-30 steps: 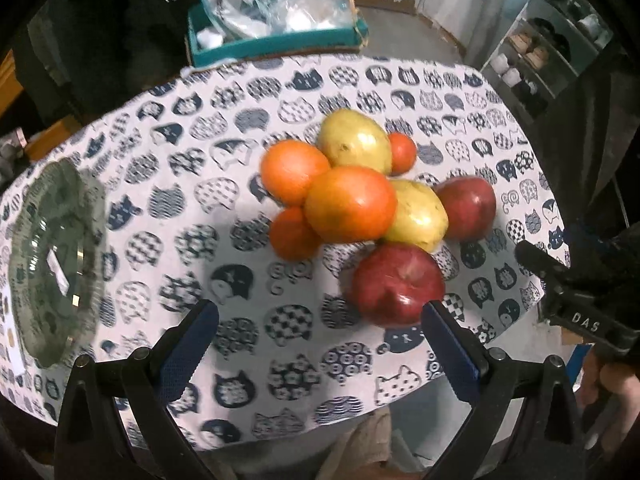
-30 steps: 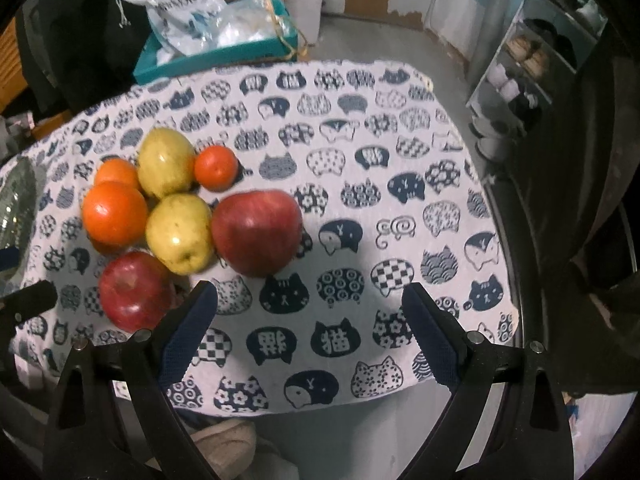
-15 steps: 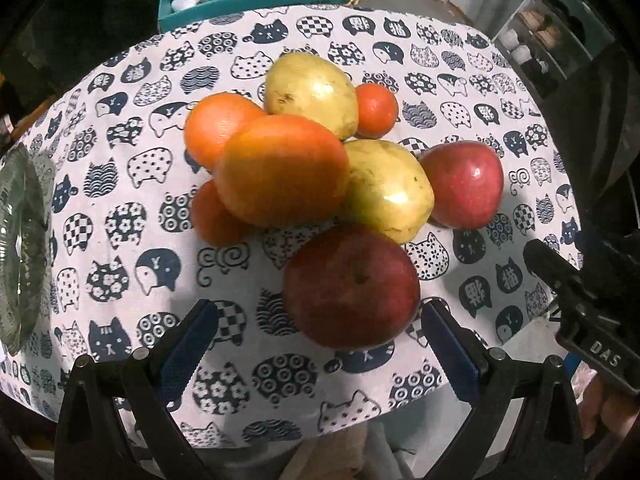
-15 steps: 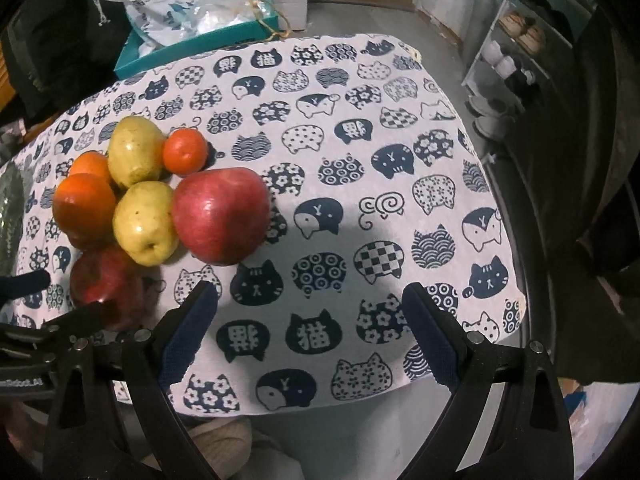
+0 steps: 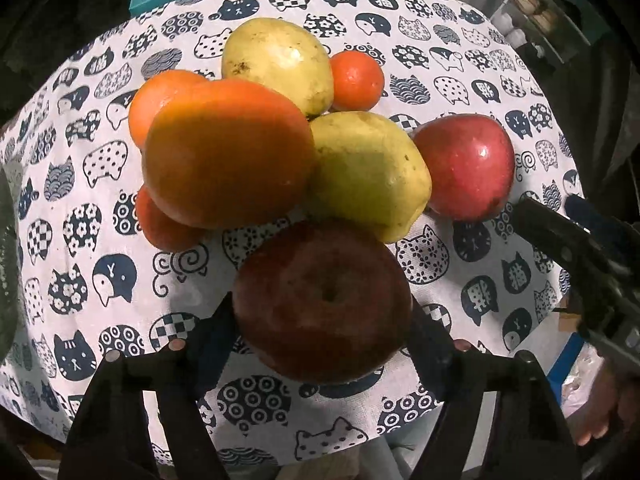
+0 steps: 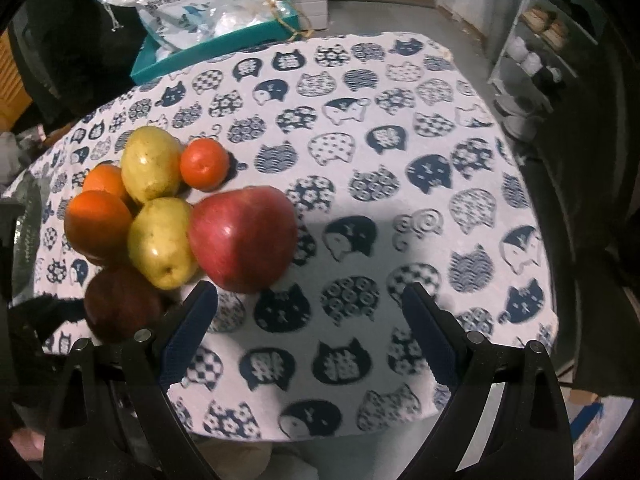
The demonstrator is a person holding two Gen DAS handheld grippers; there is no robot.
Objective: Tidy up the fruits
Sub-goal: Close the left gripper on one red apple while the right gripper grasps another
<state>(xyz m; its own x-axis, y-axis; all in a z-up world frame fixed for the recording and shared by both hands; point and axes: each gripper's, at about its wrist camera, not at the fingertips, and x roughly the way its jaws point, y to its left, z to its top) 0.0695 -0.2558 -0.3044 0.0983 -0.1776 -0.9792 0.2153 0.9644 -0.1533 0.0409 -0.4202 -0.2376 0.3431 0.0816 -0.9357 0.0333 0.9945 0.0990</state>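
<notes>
A heap of fruit lies on the cat-print tablecloth (image 5: 100,280): a large orange (image 5: 228,156), two yellow-green pears (image 5: 368,168), small tangerines and two red apples. My left gripper (image 5: 322,312) points down over the nearer dark red apple (image 5: 320,300). Its jaws are closing, and the pads meet the apple's left and right sides. That apple (image 6: 120,308) also shows in the right wrist view, low on the left. My right gripper (image 6: 308,296) stands open over bare cloth, just below and right of the brighter red apple (image 6: 244,236), with nothing between its fingers.
A glass bowl (image 5: 6,260) sits at the table's left edge. A teal tray (image 6: 224,36) with plastic bags stands beyond the far edge. Shelves (image 6: 532,52) line the right wall. The cloth's front edge runs just under both grippers, with open cloth on the right half.
My left gripper came down onto the dark red apple, and its wide-open jaws narrowed to the apple's sides. My right gripper sank a little toward the brighter apple.
</notes>
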